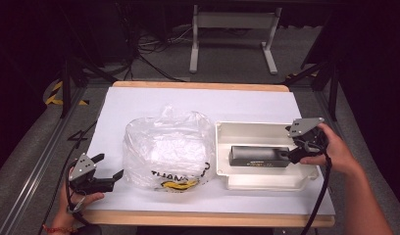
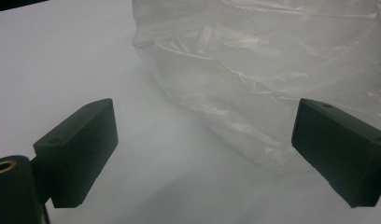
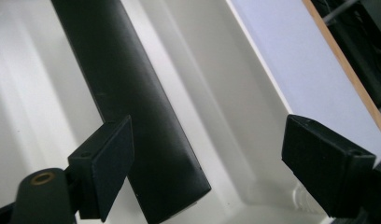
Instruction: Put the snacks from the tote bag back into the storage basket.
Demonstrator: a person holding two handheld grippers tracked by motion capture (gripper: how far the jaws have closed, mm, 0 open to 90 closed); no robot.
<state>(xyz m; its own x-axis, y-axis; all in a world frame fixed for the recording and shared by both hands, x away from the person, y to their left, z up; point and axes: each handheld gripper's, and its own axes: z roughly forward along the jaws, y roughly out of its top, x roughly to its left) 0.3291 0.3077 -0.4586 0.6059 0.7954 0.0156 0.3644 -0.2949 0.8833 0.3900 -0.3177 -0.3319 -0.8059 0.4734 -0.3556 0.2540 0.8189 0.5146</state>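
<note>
A long black box (image 1: 259,156) lies inside a shallow white tray (image 1: 247,131) on the right of the table. My right gripper (image 1: 292,155) hovers at the box's right end, open; in the right gripper view the black box (image 3: 128,102) runs past the left jaw and the gripper (image 3: 207,168) holds nothing. A crumpled clear plastic bag (image 1: 168,149) with black and yellow print sits at the table's middle. My left gripper (image 1: 110,171) is open just left of the bag's lower corner, the plastic bag (image 2: 272,74) showing beyond the open gripper (image 2: 202,158).
A white sheet covers the wooden table (image 1: 203,218). The tray's rim (image 3: 254,56) runs beside the table's right edge. A metal frame (image 1: 232,34) and cables stand on the floor behind the table.
</note>
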